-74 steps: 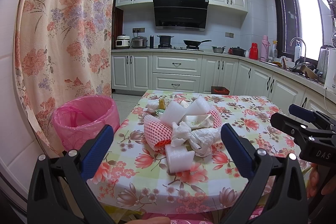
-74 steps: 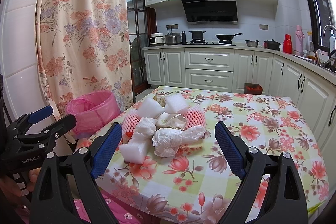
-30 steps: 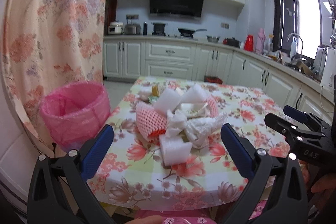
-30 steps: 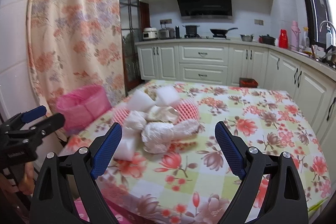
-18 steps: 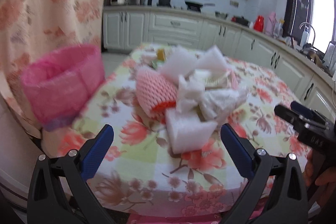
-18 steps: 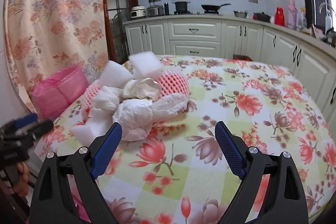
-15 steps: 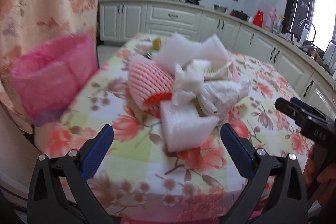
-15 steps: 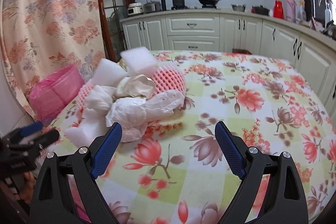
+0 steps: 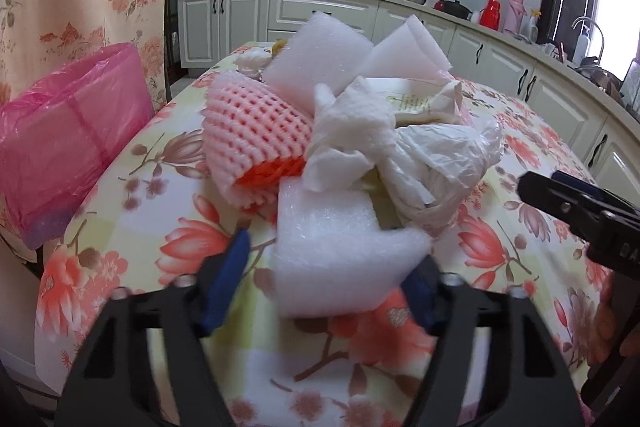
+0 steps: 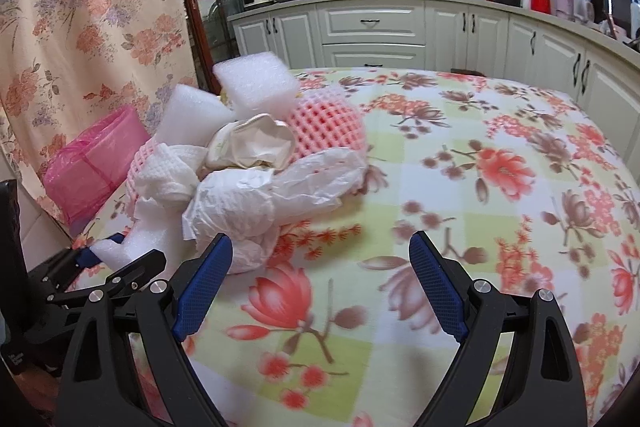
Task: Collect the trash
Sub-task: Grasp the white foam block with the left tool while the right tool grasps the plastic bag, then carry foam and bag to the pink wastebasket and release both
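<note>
- The left gripper [image 9: 328,279] has just been closing; its jaws now stand about half spread, with the white foam piece [image 9: 340,247] between them.
- The right blue pad [image 9: 416,287] touches the foam's right corner; the left pad [image 9: 228,279] stands just beside the foam, with a small gap, so it is not pinched.
- The foam piece lies at the near left edge of the table [image 9: 160,195], against the trash pile [image 9: 360,131]. Its long axis runs near to far, a little tilted.
- The right gripper [image 10: 320,283] is wide spread over the bare tablecloth and holds nothing; only its left pad is just beside the crumpled white plastic bag [image 10: 256,203].
- The pink-lined bin [image 9: 68,139] stands left of the table.
</note>
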`<state>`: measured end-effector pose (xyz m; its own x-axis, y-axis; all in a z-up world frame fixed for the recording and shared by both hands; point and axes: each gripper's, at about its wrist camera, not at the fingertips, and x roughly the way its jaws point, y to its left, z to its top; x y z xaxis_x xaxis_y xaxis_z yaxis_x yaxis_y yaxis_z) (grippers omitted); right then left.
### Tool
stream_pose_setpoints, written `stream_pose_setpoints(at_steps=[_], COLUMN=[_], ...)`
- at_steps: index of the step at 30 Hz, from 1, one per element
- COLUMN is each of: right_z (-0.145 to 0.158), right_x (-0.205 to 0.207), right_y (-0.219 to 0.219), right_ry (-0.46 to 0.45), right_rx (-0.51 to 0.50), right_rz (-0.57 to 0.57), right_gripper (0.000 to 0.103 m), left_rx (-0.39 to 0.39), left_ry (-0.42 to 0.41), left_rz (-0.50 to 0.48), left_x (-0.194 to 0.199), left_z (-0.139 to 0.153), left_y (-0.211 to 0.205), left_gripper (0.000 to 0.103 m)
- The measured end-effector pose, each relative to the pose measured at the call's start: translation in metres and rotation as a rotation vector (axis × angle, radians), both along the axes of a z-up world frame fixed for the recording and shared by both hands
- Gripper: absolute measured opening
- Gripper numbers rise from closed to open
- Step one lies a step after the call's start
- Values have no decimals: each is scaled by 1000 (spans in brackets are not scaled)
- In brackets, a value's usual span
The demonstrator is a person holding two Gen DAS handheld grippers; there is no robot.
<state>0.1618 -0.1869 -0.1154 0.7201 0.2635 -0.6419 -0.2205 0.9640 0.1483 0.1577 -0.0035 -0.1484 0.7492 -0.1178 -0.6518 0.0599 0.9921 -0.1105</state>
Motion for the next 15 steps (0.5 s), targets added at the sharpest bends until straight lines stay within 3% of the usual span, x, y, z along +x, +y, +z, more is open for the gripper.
stream_pose_setpoints(at_steps=[1,10,13,15], right_z=[0,-3,-6,-11], right_x=[1,20,27,29], right_y=[4,44,55,58], right_ry=[-1,8,11,25], right_rx=[1,22,8,0], right_rz=[10,68,72,65], right_gripper=[84,79,73,58], left_rx=[0,63,67,58], left_ry=[-5,-78,-94,-109], left_rz=[-2,-22,-22,-23], left_x=[-1,-33,-44,-52], left_z=[0,14,19,22], left_y=[2,27,41,49], left_gripper=[50,50,50,50])
